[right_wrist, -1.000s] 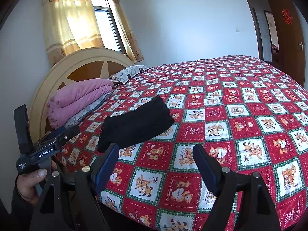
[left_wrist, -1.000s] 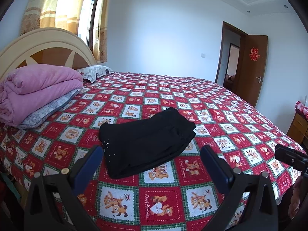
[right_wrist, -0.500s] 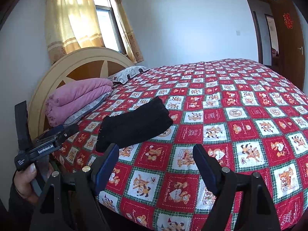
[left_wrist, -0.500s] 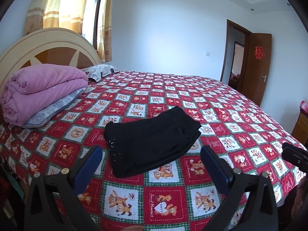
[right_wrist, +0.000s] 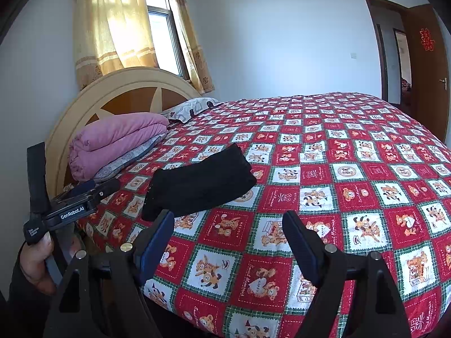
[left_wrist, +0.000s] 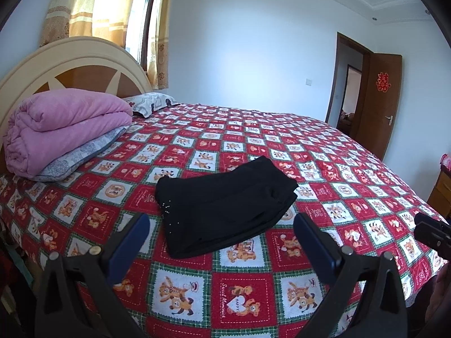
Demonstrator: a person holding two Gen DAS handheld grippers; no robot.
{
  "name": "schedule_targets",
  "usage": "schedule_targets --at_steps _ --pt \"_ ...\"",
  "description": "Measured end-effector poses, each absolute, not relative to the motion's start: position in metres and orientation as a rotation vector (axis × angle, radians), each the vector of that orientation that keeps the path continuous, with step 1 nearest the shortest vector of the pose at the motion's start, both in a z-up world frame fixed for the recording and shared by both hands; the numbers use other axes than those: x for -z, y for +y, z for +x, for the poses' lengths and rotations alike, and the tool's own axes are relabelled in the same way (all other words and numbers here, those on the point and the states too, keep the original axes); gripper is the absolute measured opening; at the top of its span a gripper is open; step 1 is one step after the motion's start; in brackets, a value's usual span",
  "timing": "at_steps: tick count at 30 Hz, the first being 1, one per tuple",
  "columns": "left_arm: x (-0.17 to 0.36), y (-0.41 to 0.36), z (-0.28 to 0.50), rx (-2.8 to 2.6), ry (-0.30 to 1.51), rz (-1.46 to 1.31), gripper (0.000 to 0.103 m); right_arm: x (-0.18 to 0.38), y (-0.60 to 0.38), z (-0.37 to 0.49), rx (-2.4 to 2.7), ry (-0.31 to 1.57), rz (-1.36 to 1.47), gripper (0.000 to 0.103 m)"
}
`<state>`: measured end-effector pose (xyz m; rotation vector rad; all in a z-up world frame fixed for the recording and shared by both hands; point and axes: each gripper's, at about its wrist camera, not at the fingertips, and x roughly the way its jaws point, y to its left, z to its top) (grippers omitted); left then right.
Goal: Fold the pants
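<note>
Ahead of both claws, a wide bed (left_wrist: pixel 324 152) under a red, white and green quilt (left_wrist: pixel 242 287) of bear squares, filling most of each view. At far left, a rounded cream and brown headboard (left_wrist: pixel 84 64), with a rolled pink blanket (left_wrist: pixel 62 124) stacked on a grey pillow (left_wrist: pixel 81 152) just before it. Further back, a patterned pillow (left_wrist: pixel 152 104) against the headboard's end. Above the headboard, yellow curtains (right_wrist: pixel 112 28) around a bright window (right_wrist: pixel 163 36). Beyond the bed, a plain white wall (left_wrist: pixel 248 56). At far right, a brown door (left_wrist: pixel 380 104) standing ajar, with a red paper ornament (left_wrist: pixel 384 82) on it. At the right edge of the left view, part of a wooden cabinet (left_wrist: pixel 439 194).

Pants (left_wrist: pixel 225 202) black, folded into a thick flat rectangle, layered edges showing at the right end, a few pale specks near the left corner. Lying on the quilt near the bed's near edge, straight ahead of the left claw (left_wrist: pixel 220 233) and just past its blue-padded fingertips; ahead and left of the right claw (right_wrist: pixel 228 229), its near corner close to that claw's left finger (right_wrist: pixel 157 239).

Left claw spread wide, gripping nothing, hovering over the quilt's near edge. Right claw likewise spread wide and empty, over the bed's corner. In the right view, the left claw's body visible at lower left, held in a hand (right_wrist: pixel 35 262).
</note>
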<state>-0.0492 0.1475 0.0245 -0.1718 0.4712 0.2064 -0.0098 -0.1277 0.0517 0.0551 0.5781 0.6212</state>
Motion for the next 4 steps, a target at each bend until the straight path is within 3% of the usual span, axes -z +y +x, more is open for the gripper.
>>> schedule_targets --at_steps 4 --pt "-0.0252 0.1449 -0.049 -0.201 0.464 -0.164 0.103 -0.0516 -0.1279 -0.0096 -0.621 0.58 0.056 0.08"
